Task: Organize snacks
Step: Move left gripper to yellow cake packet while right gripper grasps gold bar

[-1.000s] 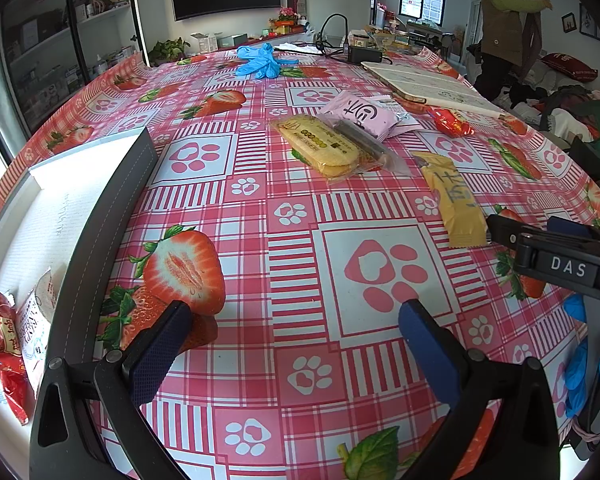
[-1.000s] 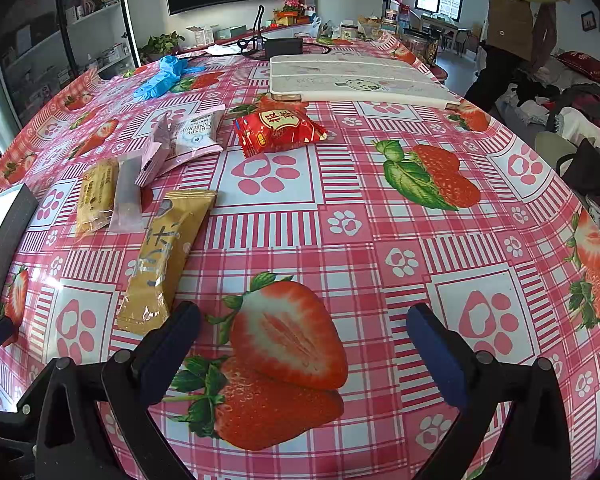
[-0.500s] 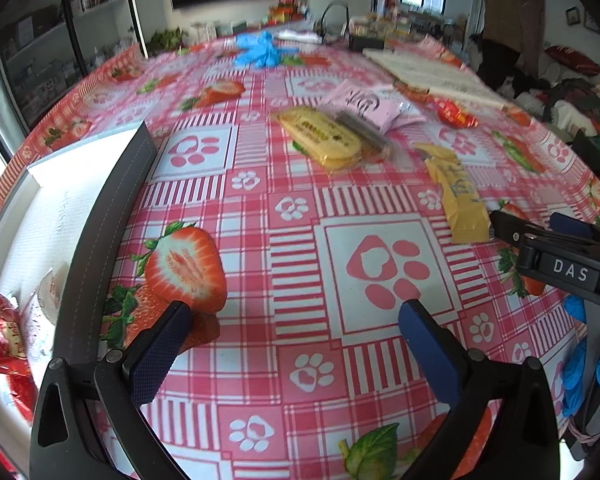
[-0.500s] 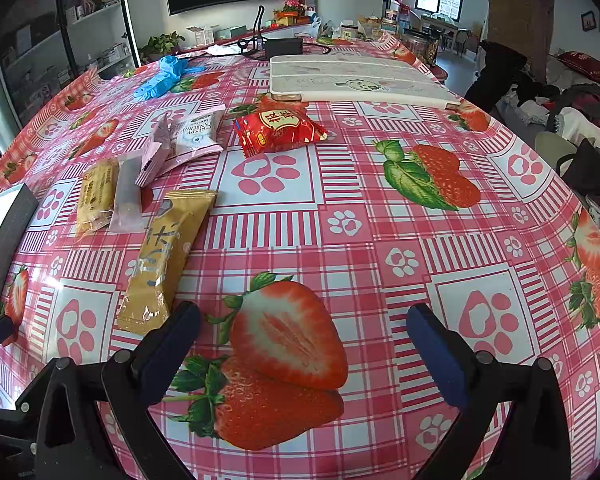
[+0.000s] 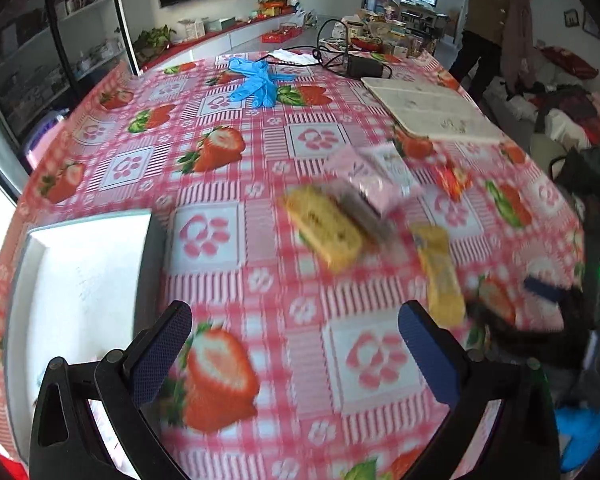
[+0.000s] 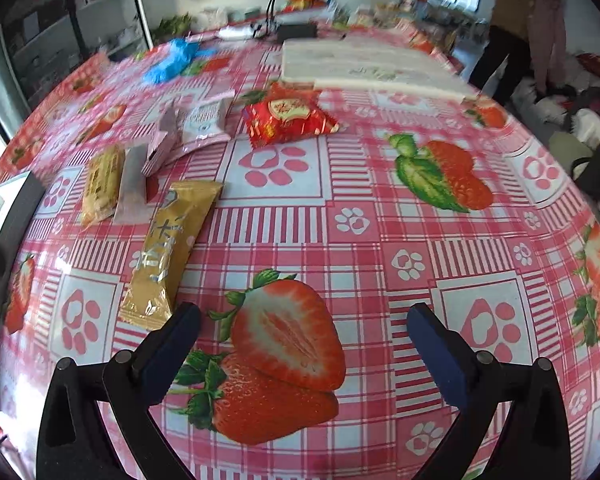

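Two views. Left wrist: left gripper (image 5: 296,330) jaws apart, empty, above the tablecloth (image 5: 228,184); white box (image 5: 80,280) at left, blurred snacks (image 5: 328,228) farther right. Right wrist: right gripper (image 6: 303,330) jaws apart, empty; gold packet (image 6: 168,256) near left, red packet (image 6: 288,118) far.

Motion blur smears the yellow packet (image 5: 327,229), pink packets (image 5: 370,176) and gold bar (image 5: 440,272) in the left view, and the white tray (image 5: 80,280) is cut off at eight o'clock.
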The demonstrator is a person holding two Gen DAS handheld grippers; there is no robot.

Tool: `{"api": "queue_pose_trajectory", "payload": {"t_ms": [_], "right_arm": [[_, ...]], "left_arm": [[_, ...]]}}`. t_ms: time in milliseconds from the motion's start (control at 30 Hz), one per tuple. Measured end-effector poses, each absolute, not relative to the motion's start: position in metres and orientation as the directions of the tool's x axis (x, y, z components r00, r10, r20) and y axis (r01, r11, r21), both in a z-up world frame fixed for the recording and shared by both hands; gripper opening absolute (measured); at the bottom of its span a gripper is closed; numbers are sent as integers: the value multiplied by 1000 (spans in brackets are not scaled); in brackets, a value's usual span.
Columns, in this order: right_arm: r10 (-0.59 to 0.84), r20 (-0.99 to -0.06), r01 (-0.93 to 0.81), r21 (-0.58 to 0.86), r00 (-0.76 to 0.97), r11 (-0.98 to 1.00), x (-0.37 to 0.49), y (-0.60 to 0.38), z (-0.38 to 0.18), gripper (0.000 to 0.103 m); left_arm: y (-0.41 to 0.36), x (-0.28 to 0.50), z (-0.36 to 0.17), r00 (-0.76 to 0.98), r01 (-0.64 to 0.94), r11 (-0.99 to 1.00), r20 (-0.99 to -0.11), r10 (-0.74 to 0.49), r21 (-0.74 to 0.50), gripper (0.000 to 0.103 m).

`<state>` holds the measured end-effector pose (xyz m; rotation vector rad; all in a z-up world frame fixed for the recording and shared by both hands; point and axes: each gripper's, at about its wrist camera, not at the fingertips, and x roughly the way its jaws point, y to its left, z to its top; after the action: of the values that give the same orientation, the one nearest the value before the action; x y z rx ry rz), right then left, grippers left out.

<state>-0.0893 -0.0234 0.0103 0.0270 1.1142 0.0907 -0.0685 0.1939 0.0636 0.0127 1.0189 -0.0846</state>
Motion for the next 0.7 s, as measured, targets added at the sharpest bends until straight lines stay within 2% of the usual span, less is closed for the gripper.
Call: {"api": "queue_pose_trajectory", "payload": {"t_ms": [133, 200, 433, 467, 533, 567, 600, 633, 667, 700], "right_arm": [[247, -897, -17, 259, 368, 966, -74, -37, 17, 103], [293, -891, -17, 306, 348, 952, -66, -31, 23, 103], [220, -930, -182, 172, 293, 968, -51, 32, 15, 101], [178, -932, -195, 120, 315, 973, -51, 38, 14, 96], [121, -925, -232, 37, 359, 972, -50, 47, 17, 68], [131, -923, -237, 44, 362, 970, -51, 46, 19, 50], [136, -923, -236, 51, 360, 970, -50, 44, 20, 41], [146, -923, -231, 65, 356, 971, -50, 40, 21, 24], [157, -923, -217, 83, 351, 973, -52, 33, 21, 24], [185, -922, -200, 121, 341, 972, -53, 25, 21, 24]], "left_arm": [[194, -31, 45, 451, -2, 995, -888, -87, -99, 103], [198, -13, 31, 406, -43, 990, -908, -102, -131, 103], [201, 6, 9, 373, -92, 989, -925, -74, -116, 103], [200, 7, 9, 373, -89, 989, -925, -74, -115, 103], [196, 9, 10, 378, -84, 991, -924, -66, -106, 101], [193, 11, 10, 378, -78, 992, -923, -66, -103, 100], [189, 13, 11, 383, -72, 992, -921, -69, -104, 95], [186, 13, 13, 389, -66, 992, -918, -71, -105, 86], [184, 13, 14, 396, -54, 993, -915, -77, -107, 78], [179, 11, 17, 406, -29, 993, -909, -94, -116, 62]]}}
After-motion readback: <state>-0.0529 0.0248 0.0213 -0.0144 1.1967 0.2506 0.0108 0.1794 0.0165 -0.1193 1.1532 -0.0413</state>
